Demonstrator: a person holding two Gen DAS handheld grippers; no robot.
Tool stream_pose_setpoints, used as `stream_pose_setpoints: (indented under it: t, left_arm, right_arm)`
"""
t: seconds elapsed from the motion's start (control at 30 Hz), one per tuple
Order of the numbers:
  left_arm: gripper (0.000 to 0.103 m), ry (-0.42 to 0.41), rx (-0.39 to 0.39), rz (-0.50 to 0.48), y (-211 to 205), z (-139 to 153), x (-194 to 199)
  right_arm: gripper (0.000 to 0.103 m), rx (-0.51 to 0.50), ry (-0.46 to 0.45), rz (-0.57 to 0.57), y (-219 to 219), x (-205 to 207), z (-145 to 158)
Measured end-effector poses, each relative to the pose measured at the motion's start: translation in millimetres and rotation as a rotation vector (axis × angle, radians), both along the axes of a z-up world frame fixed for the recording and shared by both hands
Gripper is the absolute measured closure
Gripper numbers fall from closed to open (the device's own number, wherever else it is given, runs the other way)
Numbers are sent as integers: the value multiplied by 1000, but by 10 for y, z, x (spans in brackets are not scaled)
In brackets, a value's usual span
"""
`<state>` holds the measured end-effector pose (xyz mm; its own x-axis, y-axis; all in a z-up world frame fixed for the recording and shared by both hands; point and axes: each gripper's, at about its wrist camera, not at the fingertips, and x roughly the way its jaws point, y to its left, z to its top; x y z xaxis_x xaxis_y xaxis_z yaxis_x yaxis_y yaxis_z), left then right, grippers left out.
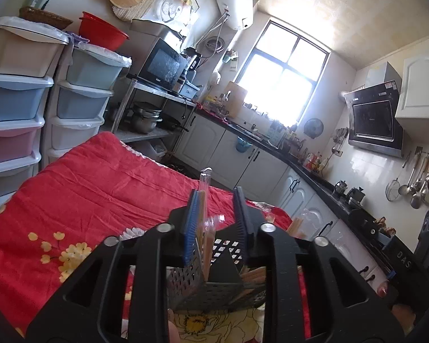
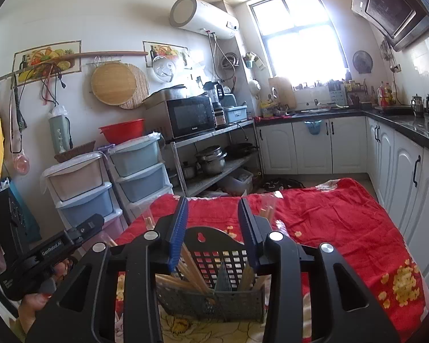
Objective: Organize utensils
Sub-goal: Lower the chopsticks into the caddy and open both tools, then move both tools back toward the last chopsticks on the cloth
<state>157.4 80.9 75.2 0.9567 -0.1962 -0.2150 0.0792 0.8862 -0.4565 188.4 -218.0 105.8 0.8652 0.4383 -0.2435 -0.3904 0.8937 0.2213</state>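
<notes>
A dark perforated utensil holder (image 2: 214, 291) is sitting on a red flowered cloth (image 2: 343, 228), low in the frame's centre, with wooden chopsticks (image 2: 191, 271) leaning inside. The right gripper (image 2: 213, 223) is hanging above it, fingers spread, empty. The left gripper (image 1: 214, 217) is standing slightly parted around a clear-wrapped chopstick pack (image 1: 205, 200) over the holder; whether it is still pinching is unclear.

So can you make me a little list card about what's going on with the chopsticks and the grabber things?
place: kitchen, table with red flowered cloth
holder: dark perforated utensil basket with compartments, standing on the cloth
in the holder: wooden chopsticks, leaning
left gripper: jaws apart above the basket, a clear-wrapped chopstick pack against its left pad; grip unclear
right gripper: open over the basket, nothing between the jaws
also on the cloth: more wrapped chopsticks behind the basket
</notes>
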Motion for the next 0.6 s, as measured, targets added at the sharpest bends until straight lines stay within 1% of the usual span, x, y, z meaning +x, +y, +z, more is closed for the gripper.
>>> stream_pose_setpoints:
  t: [0.07,0.13,0.17,0.23,0.3,0.43,0.5,0.53,0.6]
  left_arm:
    - [80,7,0,-1,-2,-6,-5]
    - [74,13,1,3,-1,-13,-13]
    - [68,19,-1,6,4,-19,-18]
    - [64,25,-9,5,14,-29,-40]
    - [55,34,-11,8,27,-39,-71]
    - [44,55,-24,8,58,-65,-143]
    - [34,62,-28,4,63,-76,-173]
    - [32,68,-30,-3,64,-87,-192]
    - [23,73,-39,-12,69,-104,-242]
  right_arm:
    - [67,-4,13,2,-24,-30,-17]
    - [66,-11,22,0,-42,-61,-34]
    - [66,-15,28,0,-49,-71,-42]
    - [66,-24,37,3,-58,-95,-55]
    - [64,-40,53,6,-68,-126,-82]
    - [62,-59,78,16,-90,-196,-133]
    - [62,-73,84,19,-95,-237,-163]
    - [62,-82,86,21,-97,-263,-178]
    - [60,-91,88,24,-104,-300,-201]
